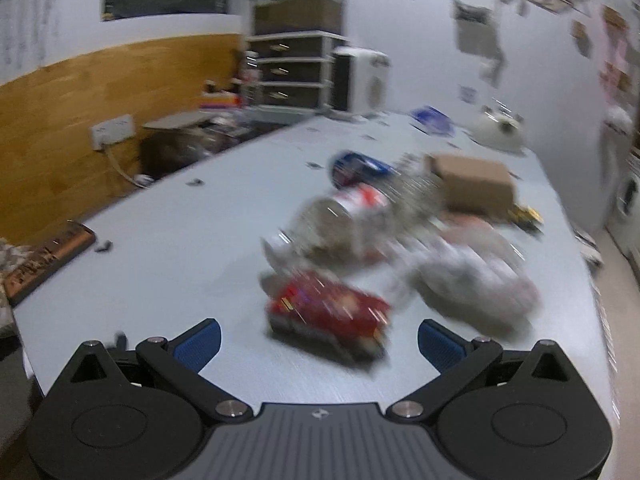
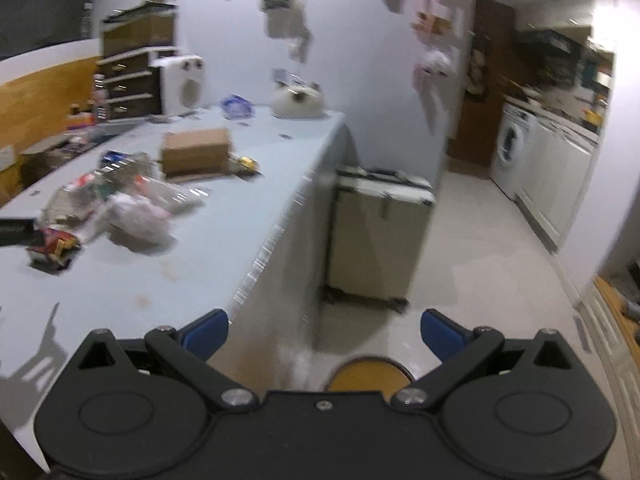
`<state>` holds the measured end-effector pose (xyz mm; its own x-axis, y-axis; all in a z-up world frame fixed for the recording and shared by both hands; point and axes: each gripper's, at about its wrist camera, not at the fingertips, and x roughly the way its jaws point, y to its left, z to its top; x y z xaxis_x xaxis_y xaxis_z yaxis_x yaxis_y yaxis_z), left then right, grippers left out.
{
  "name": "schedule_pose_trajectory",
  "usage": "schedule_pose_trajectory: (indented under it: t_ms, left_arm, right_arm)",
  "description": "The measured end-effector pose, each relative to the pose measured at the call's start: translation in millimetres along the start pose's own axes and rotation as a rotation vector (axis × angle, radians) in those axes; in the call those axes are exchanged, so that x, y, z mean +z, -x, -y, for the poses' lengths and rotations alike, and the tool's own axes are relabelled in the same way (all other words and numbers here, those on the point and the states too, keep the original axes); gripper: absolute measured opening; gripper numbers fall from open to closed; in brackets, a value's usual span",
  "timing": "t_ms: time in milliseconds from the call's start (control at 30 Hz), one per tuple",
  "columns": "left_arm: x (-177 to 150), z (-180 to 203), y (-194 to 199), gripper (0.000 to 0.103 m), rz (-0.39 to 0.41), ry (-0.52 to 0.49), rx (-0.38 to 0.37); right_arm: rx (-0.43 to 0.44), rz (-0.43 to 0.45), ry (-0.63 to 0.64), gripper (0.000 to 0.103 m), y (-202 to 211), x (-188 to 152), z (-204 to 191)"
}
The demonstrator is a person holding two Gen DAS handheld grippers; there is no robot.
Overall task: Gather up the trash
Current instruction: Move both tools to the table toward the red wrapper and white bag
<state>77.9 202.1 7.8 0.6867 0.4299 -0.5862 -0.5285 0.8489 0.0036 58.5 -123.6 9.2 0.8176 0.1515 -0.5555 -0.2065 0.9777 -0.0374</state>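
A: What's on the pale table (image 2: 168, 280)?
B: Blurred trash (image 1: 384, 240): one red wrapper (image 1: 328, 312), one box (image 1: 474, 182), one white bag (image 1: 476, 276).
A: The tools?
B: Left gripper (image 1: 319, 340) and right gripper (image 2: 324, 332) both gape wide, empty; one beige case (image 2: 376, 236) on the kitchen floor.

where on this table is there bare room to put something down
Bare: the table's left half, from the trash pile to the wall-side edge, though small dark scraps dot it; also the near corner by the right gripper. Crowded: red wrapper, plastic bag, cardboard box.
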Motion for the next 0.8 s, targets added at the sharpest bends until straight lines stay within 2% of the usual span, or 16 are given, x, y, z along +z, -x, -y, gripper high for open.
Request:
schedule_pose_trajectory:
  t_ms: [133, 233, 333, 467, 633, 800]
  left_arm:
    - [21, 2, -30, 0.103, 0.003, 0.015, 0.059]
    - [31, 10, -51, 0.103, -0.004, -0.004, 0.095]
    - [37, 17, -71, 0.103, -0.023, -0.044, 0.135]
    - [36, 25, -95, 0.103, -0.066, -0.125, 0.197]
    - [25, 19, -98, 0.103, -0.091, -0.187, 0.191]
    - [7, 7, -86, 0.103, -0.101, -0.253, 0.152]
  right_arm:
    - [0.059, 0.081, -0.036, 0.103, -11, 14, -15]
    - [0.116, 0.077, -0.037, 0.103, -23, 25, -26]
    - [0.179, 0.080, -0.009, 0.103, -32, 35, -37]
    - [0.210, 0.115, 0.019, 0.103, -40, 46, -53]
    - [0.267, 0.149, 0.036, 0.103, -63, 69, -71]
    - [0.335, 0.156, 0.029, 0.103, -92, 88, -87]
